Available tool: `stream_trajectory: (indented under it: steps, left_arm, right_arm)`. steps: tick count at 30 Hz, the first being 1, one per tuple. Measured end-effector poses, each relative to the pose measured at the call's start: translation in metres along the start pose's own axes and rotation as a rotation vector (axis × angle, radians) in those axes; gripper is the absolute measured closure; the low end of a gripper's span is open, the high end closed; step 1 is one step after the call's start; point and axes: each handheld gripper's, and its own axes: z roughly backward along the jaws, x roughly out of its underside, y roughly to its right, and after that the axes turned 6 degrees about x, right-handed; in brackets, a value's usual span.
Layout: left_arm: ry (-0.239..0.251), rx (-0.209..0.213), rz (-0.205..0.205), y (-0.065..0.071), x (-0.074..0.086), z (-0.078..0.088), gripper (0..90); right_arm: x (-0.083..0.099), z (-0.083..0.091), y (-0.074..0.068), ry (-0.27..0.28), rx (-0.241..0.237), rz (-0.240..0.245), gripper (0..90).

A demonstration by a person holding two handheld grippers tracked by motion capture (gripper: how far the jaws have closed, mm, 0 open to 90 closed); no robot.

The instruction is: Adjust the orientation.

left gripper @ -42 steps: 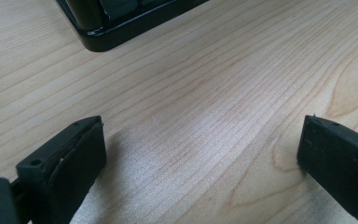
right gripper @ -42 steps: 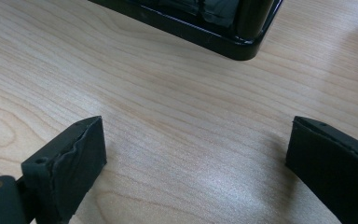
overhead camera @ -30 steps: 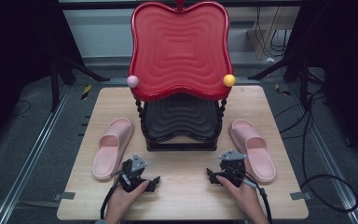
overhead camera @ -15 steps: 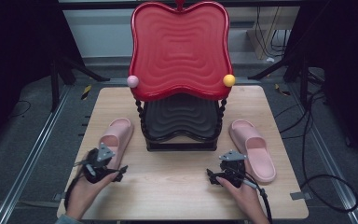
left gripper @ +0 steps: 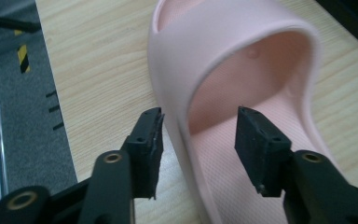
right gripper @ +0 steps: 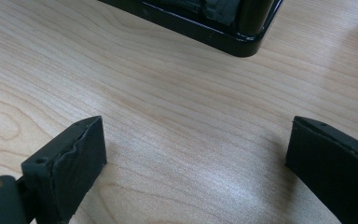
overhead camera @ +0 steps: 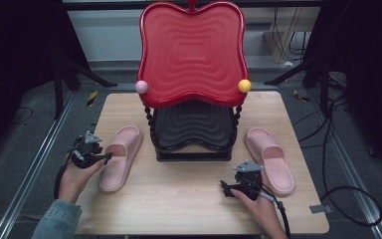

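Left slipper [overhead camera: 121,157] lower left of high view, on table [overhead camera: 189,199], beside black rack [overhead camera: 193,130]. Left hand-held gripper [left gripper: 199,135] half-wide, jaws just closing, straddling slipper's outer side wall w/o pressing yet. Prob. soft foam, light, bendy; best pinched at strap edge or side wall. Right hand-held gripper [right gripper: 196,154] wide, nothing betw. jaws, over bare wood.

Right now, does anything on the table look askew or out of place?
Nothing is damaged or spilled. The two slippers just don't match: the left slipper slants toward the rack, the right slipper slants the other way. The left gripper straddles the left slipper's outer edge, its jaws just closing in, not yet pressing.
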Motion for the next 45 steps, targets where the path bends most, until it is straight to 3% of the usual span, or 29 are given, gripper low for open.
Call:
stream_trajectory:
  steps: [6, 12, 18, 21, 24, 26, 31, 35, 36, 37, 38, 45]
  left_arm:
    - [-0.001, -0.014, 0.027, -0.005, -0.003, -0.013, 68.6]
    - [-0.005, -0.018, 0.052, -0.01, -0.004, -0.023, 71.9]
    - [-0.013, -0.04, 0.059, -0.012, -0.002, -0.017, 81.8]
    - [0.002, -0.036, 0.029, -0.006, 0.005, -0.002, 82.8]
    - [0.031, -0.023, -0.037, 0.012, 0.022, 0.028, 83.7]
    - [0.04, -0.005, -0.048, 0.018, 0.027, 0.036, 83.8]
    - [0.038, 0.047, -0.157, 0.058, 0.043, 0.058, 83.6]
    - [0.042, 0.114, -0.209, 0.088, 0.038, 0.051, 83.9]
    - [0.038, 0.133, -0.235, 0.102, 0.032, 0.042, 83.8]
    - [0.038, 0.133, -0.235, 0.102, 0.032, 0.042, 83.8]
    - [0.03, 0.155, -0.254, 0.113, 0.026, 0.032, 83.8]
    - [0.015, 0.192, -0.275, 0.137, 0.018, 0.008, 83.8]
  right_arm:
    - [0.0, 0.001, 0.0, -0.003, -0.002, -0.003, 5.1]
    - [0.0, 0.001, 0.0, -0.003, -0.001, -0.002, 5.1]
    - [0.001, 0.001, 0.0, -0.001, 0.0, 0.0, 5.1]
    - [0.001, 0.001, 0.0, -0.001, 0.0, 0.001, 5.1]
    - [0.001, 0.001, 0.0, 0.0, -0.001, 0.003, 5.1]
    - [0.001, 0.001, 0.0, 0.0, -0.001, 0.003, 5.1]
    - [0.001, 0.001, 0.0, -0.001, -0.001, 0.001, 5.1]
    - [0.001, 0.001, 0.0, 0.0, -0.001, 0.003, 5.1]
    - [0.001, 0.001, 0.0, 0.0, -0.001, 0.003, 5.1]
    - [0.001, 0.001, 0.0, 0.0, -0.001, 0.002, 5.1]
    - [0.001, 0.001, 0.0, 0.0, -0.001, 0.003, 5.1]
    - [0.001, 0.002, 0.0, -0.002, -0.008, 0.002, 5.1]
